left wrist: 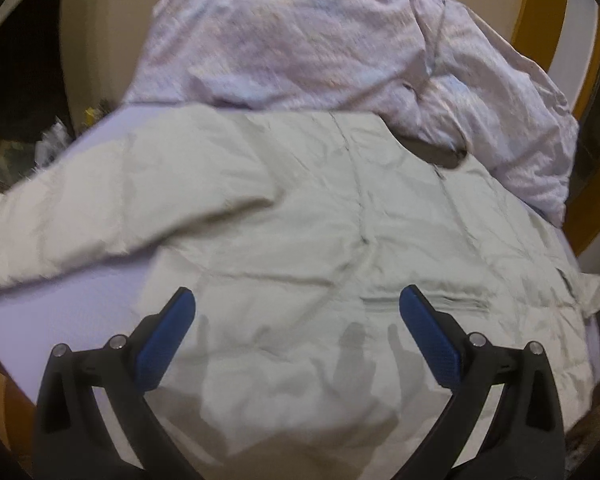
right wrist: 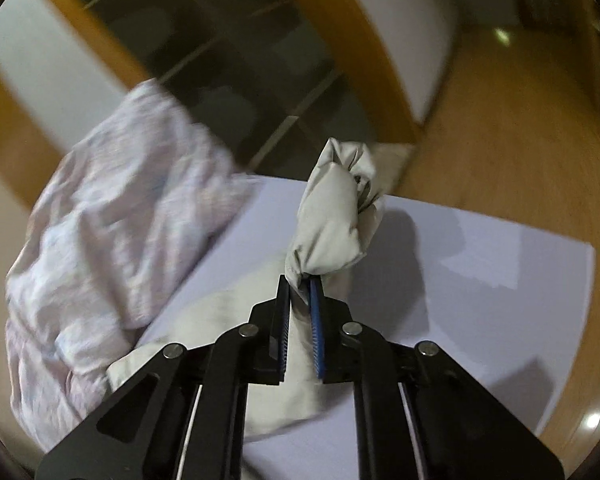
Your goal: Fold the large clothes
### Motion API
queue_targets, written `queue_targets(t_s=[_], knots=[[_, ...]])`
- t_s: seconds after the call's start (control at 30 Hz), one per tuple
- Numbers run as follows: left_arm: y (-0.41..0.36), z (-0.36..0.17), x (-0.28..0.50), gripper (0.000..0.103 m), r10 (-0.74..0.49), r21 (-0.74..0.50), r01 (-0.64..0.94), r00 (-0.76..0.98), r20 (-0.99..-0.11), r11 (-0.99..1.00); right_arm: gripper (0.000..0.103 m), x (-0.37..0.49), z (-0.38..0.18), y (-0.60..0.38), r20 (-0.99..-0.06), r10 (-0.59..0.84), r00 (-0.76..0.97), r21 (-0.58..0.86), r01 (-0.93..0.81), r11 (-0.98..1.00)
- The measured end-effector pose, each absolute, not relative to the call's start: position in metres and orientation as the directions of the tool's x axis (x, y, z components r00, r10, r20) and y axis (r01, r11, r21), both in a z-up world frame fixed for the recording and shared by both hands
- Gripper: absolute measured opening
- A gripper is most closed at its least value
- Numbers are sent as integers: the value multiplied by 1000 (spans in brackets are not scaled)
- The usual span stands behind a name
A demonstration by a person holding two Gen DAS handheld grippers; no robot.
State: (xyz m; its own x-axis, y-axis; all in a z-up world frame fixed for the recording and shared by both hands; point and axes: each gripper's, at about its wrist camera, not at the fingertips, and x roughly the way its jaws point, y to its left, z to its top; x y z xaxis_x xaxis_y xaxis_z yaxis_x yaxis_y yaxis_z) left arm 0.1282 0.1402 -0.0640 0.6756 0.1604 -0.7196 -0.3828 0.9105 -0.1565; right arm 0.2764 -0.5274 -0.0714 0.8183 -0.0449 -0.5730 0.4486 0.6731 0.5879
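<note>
Left wrist view: left gripper (left wrist: pixel 298 300) nearest the lens, black arms and blue pads (left wrist: pixel 168 340) spread wide, nothing between them. Directly under and ahead of the fingers lies the pale grey-green garment (left wrist: pixel 300 208), flat but creased, covering most of the white table top (left wrist: pixel 80 312). From the left: a sleeve (left wrist: pixel 100 224) stretches out toward the left edge, over bare table; in the middle, the body of the garment with a seam running away from the camera; at right, a slit pocket (left wrist: pixel 428 302) just beyond the right finger, and the hem reaching the table's right edge. Finger shadows fall on the cloth between the pads. The gripper hangs above the fabric — contact cannot be told.

Behind the garment, a crumpled pale pink cloth (left wrist: pixel 300 40) is heaped across the far side, running down the right.

Right wrist view: right gripper (right wrist: pixel 302 284) pressed together, pinching a bunched corner of the same grey-green garment (right wrist: pixel 332 216). The bunch stands out past the fingertips, lifted clear of the table top (right wrist: pixel 480 280); the rest trails down between the arms toward the camera. Left — the pink cloth (right wrist: pixel 112 248), blurred. Right — bare table, then wood floor (right wrist: pixel 500 140).
</note>
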Motion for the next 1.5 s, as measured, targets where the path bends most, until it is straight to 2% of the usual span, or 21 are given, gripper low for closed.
queue_targets(t_s=[0.1, 0.4, 0.47, 0.57, 0.67, 0.8, 0.87, 0.9, 0.93, 1.03, 1.13, 1.27, 1.37, 1.4, 1.43, 1.47, 1.5], knots=[[148, -57, 123, 101, 177, -150, -385, 692, -700, 910, 10, 298, -46, -484, -533, 12, 846, 559, 342, 755], [194, -57, 109, 101, 180, -225, -467, 674, -717, 855, 9, 339, 3, -312, -442, 333, 833, 502, -77, 861], [199, -57, 105, 101, 203, -213, -485, 669, -715, 848, 2, 345, 4, -277, -439, 403, 803, 501, -154, 852], [207, -55, 100, 101, 238, -199, -513, 663, -710, 835, 2, 350, 1, -224, -450, 477, 755, 479, -246, 843], [215, -56, 93, 101, 238, -217, -526, 664, -709, 822, 2, 351, -15, -178, -501, 500, 706, 421, -305, 854], [222, -57, 86, 101, 245, -220, -534, 665, -705, 816, 6, 352, -37, -161, -577, 479, 662, 387, -295, 873], [224, -57, 85, 101, 247, -222, -536, 667, -703, 814, 23, 361, -51, -162, -631, 475, 613, 418, -247, 874], [224, -57, 85, 101, 245, -225, -535, 668, -703, 814, 39, 366, -57, -164, -654, 463, 598, 424, -217, 879], [224, -58, 85, 101, 237, -232, -531, 671, -702, 815, 46, 369, -62, -164, -673, 439, 595, 406, -199, 892], [221, -58, 87, 101, 227, -233, -519, 675, -702, 822, 46, 376, -69, -149, -704, 306, 641, 241, -189, 952], [218, -59, 88, 101, 226, -227, -514, 674, -703, 827, 47, 389, -80, -136, -735, 244, 633, 151, -198, 968], [220, -60, 87, 101, 223, -233, -517, 673, -705, 824, 61, 398, -98, -117, -766, 161, 623, 35, -209, 977], [222, -60, 86, 101, 225, -233, -522, 670, -707, 821, 61, 402, -111, -106, -775, 70, 628, -71, -196, 978], [222, -60, 86, 101, 225, -234, -523, 669, -708, 820, 57, 405, -117, -104, -779, 35, 627, -106, -186, 977], [223, -60, 86, 101, 224, -236, -524, 669, -708, 819, 39, 408, -124, -103, -786, 3, 618, -133, -174, 976], [224, -61, 85, 101, 224, -237, -525, 669, -708, 818, 36, 411, -128, -103, -793, -6, 609, -135, -167, 977], [224, -61, 84, 101, 225, -237, -526, 669, -708, 817, 28, 413, -131, -106, -794, 0, 608, -120, -157, 980]])
